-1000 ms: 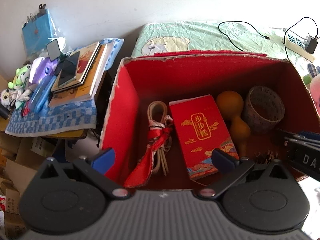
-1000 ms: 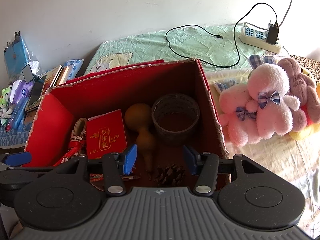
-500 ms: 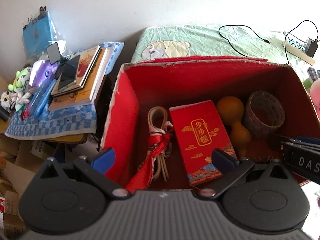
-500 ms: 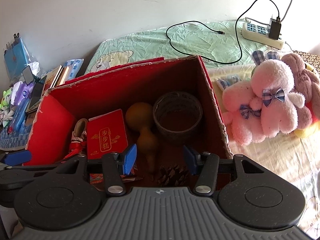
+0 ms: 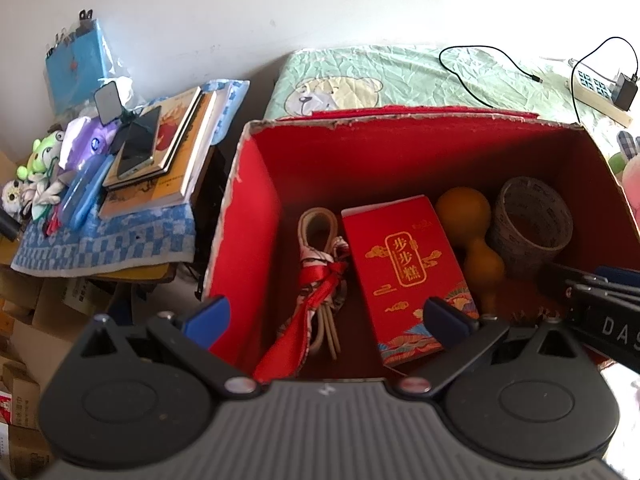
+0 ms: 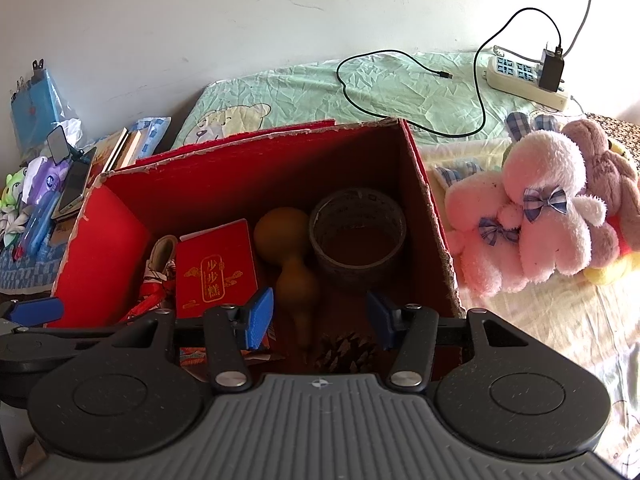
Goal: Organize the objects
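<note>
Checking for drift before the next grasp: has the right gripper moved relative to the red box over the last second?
Barely. The right gripper still hovers open above the pine cone at the red box near edge; the box only sits slightly lower in the right wrist view.

2 black grippers (image 5: 324,314) (image 6: 320,314), blue finger pads (image 6: 260,318), silver screws, perhaps "DAS" lettering.

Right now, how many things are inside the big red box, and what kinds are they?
Inside the red box:
Red packet with gold writing: 1
Gourd: 1
Tape roll: 1
Pine cone: 1
Cord bundle tied with red ribbon: 1
Total: 5
</note>
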Demonstrator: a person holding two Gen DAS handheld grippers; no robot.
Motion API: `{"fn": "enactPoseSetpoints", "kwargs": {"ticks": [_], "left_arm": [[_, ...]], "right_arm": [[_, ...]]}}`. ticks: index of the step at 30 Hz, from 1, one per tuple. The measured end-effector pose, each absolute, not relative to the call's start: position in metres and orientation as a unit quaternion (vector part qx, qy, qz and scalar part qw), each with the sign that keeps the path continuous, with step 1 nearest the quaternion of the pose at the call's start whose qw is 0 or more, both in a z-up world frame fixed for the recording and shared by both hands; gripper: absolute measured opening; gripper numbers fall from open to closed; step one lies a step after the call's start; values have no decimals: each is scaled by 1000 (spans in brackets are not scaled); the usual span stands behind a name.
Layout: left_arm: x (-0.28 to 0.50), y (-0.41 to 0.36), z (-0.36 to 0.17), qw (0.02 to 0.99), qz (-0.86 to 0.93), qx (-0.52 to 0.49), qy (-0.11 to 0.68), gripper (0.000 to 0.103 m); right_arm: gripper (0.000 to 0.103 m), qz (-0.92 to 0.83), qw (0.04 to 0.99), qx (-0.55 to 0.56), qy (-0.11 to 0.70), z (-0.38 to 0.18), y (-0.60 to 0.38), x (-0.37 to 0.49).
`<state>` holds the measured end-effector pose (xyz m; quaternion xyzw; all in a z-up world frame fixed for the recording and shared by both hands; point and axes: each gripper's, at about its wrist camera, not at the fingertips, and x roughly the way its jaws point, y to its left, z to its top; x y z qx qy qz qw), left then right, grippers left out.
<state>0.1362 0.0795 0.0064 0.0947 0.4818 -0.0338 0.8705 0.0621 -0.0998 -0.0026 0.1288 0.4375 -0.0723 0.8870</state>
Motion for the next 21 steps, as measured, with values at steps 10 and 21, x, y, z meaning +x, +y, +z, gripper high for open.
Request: {"fn": "enactPoseSetpoints", "kwargs": {"ticks": [10,21], "left_arm": [[132,76,7,871,-35,100,480,102],[130,69,6,871,-35,110,477,102]], "right_arm": [[55,-72,884,139,441,-6,-104,57],[55,-77,882,150,440,-7,-110,51]]}}
